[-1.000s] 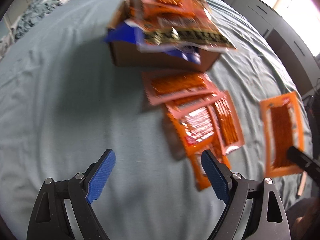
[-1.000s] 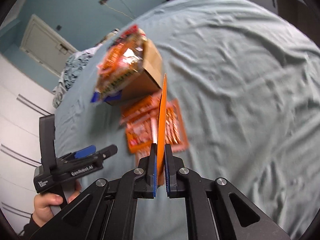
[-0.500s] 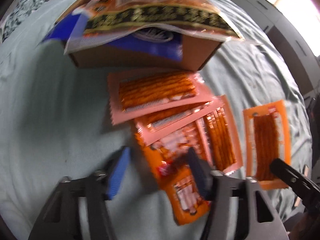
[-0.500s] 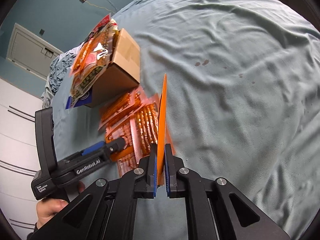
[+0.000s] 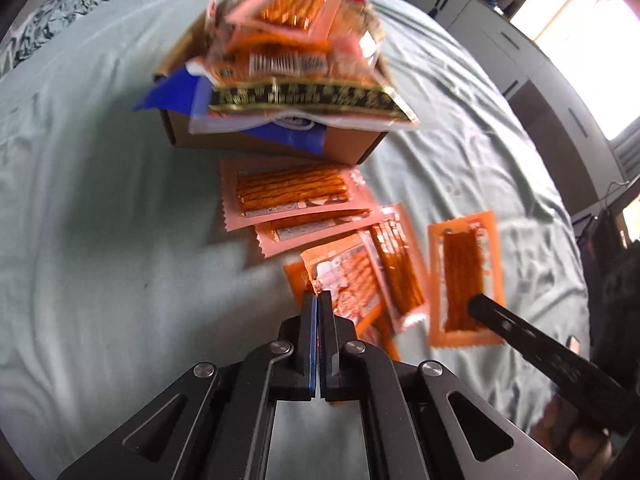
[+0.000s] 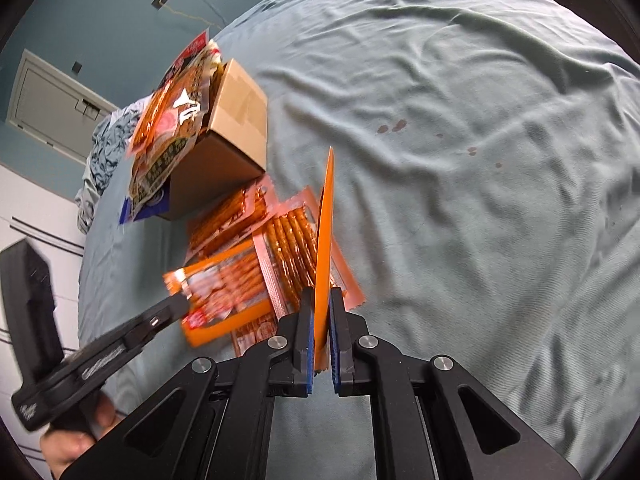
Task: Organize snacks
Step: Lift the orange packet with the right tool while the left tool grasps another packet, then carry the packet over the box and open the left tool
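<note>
Wrinkled teal bedsheet [image 6: 460, 120], glossy flat snack packets [image 5: 288, 196], cardboard box [image 5: 272, 146]

Left wrist view: close above the bed [image 5: 100, 240], looking steeply down along its fingers toward the box [image 5: 272, 144]; right wrist view: same bed from the opposite side, angled down; both share box [image 6: 232, 140] and loose packets [image 6: 256, 256].

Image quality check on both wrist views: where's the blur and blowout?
Left wrist view: the snack pile on the cardboard box is motion-blurred, the window at upper right is blown out, and fisheye bends the bedsheet. Right wrist view: mostly sharp on the held orange packet; the left gripper and its packet are smeared.
</note>
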{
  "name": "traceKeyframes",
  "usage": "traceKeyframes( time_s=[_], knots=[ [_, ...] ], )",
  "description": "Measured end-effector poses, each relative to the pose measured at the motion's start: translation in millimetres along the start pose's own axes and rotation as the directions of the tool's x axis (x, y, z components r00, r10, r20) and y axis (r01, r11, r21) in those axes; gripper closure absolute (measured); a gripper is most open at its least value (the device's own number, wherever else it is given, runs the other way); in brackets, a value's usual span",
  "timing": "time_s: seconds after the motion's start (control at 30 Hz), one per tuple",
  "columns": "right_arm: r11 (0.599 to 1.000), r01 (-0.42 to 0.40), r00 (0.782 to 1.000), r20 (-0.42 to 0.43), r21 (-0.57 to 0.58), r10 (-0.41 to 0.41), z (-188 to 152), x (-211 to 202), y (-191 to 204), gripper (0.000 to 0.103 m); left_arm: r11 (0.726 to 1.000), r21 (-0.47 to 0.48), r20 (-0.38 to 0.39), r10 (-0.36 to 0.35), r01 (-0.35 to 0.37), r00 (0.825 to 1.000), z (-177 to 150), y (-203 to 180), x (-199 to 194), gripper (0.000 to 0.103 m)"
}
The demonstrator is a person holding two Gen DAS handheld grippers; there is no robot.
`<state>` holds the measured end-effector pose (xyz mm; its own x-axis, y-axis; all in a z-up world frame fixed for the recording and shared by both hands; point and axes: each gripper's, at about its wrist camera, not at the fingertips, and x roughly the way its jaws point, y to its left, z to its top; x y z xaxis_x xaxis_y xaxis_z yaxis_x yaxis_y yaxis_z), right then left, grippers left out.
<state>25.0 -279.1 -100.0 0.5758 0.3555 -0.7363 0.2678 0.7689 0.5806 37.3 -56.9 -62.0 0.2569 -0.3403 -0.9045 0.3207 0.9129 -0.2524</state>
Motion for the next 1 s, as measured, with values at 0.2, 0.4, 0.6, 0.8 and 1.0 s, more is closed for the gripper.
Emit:
traceKeyframes(
  time_s=[0.2, 0.4, 0.6, 0.8, 1.0],
  knots=[
    [1.000, -0.014, 1.000, 0.025, -0.012, 0.014, -1, -9, 1, 0.098, 0.999, 0.003, 0.107, -0.040, 0.040, 0.993, -11, -1, -56, 0.103],
    [0.999, -0.035, 0.999, 0.030, -0.002, 0.035, 0, -13, -2, 0.098, 0.998, -0.002, 0.194, -0.055, 0.056, 0.980, -19, -9, -86, 0.103],
    [0.998, -0.062, 0.997, 0.038, 0.003, 0.062, 2, -16, -3, 0.098, 0.998, 0.025, 0.252, -0.061, 0.056, 0.966, -8, -16, -108, 0.103],
    [0.996, -0.090, 0.995, 0.041, 0.006, 0.089, 5, -14, -2, 0.098, 0.998, 0.019, 0.376, -0.060, 0.057, 0.925, 32, -3, -146, 0.103],
    [0.996, -0.090, 0.995, 0.035, -0.007, 0.090, 7, -8, 1, 0.098, 0.998, 0.033, 0.441, -0.062, 0.053, 0.895, 97, -3, -154, 0.103]
  ],
)
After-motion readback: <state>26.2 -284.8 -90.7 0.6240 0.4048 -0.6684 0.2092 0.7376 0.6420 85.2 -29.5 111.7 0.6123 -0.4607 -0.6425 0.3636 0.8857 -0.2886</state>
